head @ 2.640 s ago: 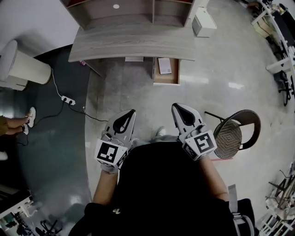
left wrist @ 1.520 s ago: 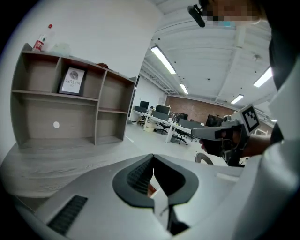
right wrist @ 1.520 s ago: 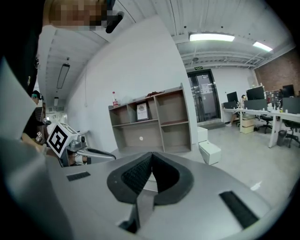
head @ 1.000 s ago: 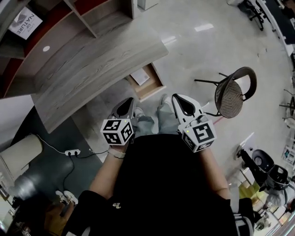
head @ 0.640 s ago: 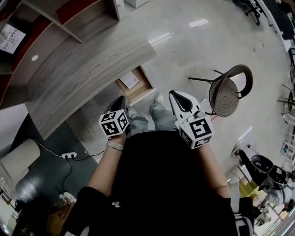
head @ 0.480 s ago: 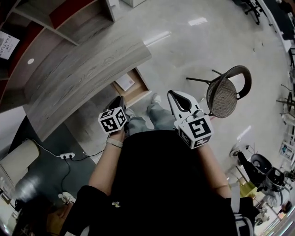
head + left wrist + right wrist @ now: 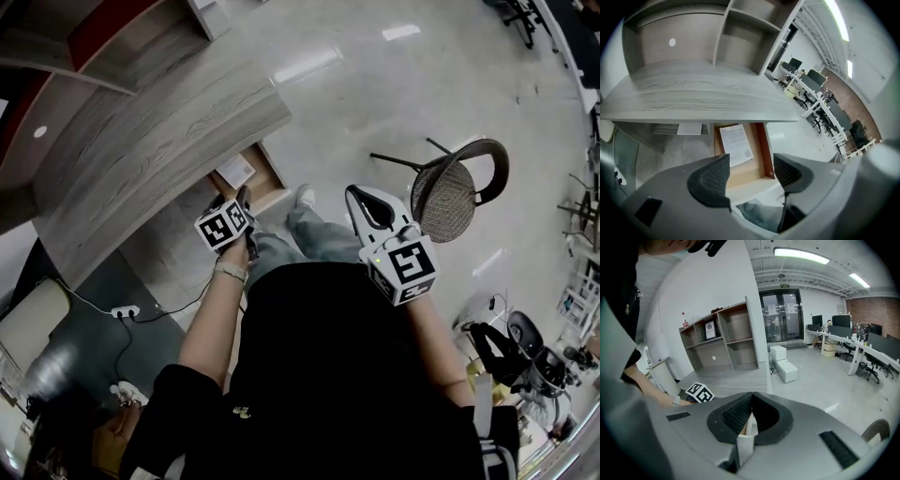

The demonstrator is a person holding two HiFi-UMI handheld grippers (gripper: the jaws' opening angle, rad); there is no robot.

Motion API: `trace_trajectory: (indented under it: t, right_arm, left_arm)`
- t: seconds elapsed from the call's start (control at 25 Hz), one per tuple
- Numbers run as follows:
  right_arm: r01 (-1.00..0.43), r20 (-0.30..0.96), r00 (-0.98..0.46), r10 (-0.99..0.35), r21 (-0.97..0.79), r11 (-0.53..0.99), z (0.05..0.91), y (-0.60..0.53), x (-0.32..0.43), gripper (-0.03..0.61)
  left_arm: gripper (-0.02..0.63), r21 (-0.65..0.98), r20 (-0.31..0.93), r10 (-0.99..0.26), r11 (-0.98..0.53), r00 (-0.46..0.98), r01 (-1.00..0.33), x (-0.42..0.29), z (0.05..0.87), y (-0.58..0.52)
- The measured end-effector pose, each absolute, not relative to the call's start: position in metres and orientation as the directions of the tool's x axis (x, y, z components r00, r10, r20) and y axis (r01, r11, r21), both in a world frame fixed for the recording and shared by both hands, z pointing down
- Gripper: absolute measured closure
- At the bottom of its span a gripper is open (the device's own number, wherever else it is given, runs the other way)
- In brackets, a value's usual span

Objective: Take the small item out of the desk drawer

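We hold the left gripper (image 7: 749, 171) tilted down over the open drawer (image 7: 762, 140) under the desk (image 7: 703, 93); its jaws have just been opening and now stand apart, with nothing between the pads but the drawer's bare front end beyond them. The paper (image 7: 736, 143), the one item we see in the drawer, lies flat on its floor toward the back, past the jaws and untouched. Our right gripper (image 7: 751, 399) hangs off to the right above the floor, near the chair (image 7: 450, 192), jaws closed tip to tip on nothing.
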State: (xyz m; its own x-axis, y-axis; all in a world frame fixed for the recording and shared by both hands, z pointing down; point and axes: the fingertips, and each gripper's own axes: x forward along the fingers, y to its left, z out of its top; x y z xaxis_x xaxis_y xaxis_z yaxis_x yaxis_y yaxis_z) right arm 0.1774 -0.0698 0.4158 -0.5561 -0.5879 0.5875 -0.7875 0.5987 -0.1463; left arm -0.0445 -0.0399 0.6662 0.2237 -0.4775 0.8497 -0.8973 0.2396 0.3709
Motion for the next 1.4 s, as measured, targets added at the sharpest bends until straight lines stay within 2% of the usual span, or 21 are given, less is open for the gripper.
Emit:
trace_trajectory:
  t: [0.64, 1.04, 1.4]
  right_arm:
    - [-0.798, 0.69, -0.496, -0.527, -0.123, 0.59, 0.454, -0.082, 0.228, 0.583]
    - [-0.812, 0.717, -0.47, -0.516, -0.121, 0.571, 0.463, -0.079, 0.247, 0.583]
    - [-0.814, 0.731, -0.457, -0.507, -0.114, 0.569, 0.468, -0.074, 0.25, 0.583]
  left_arm:
    - [0.195, 0.242, 0.906, -0.417, 0.364, 0.075, -0.899, -0.044, 0.752, -0.081]
    - [0.169, 0.17, 0.934, -0.358, 0.412, 0.013, -0.895, -0.056, 0.791, -0.086]
    - [0.16, 0.112, 0.939, -0.343, 0.382, -0.028, -0.917, -0.055, 0.798, -0.086]
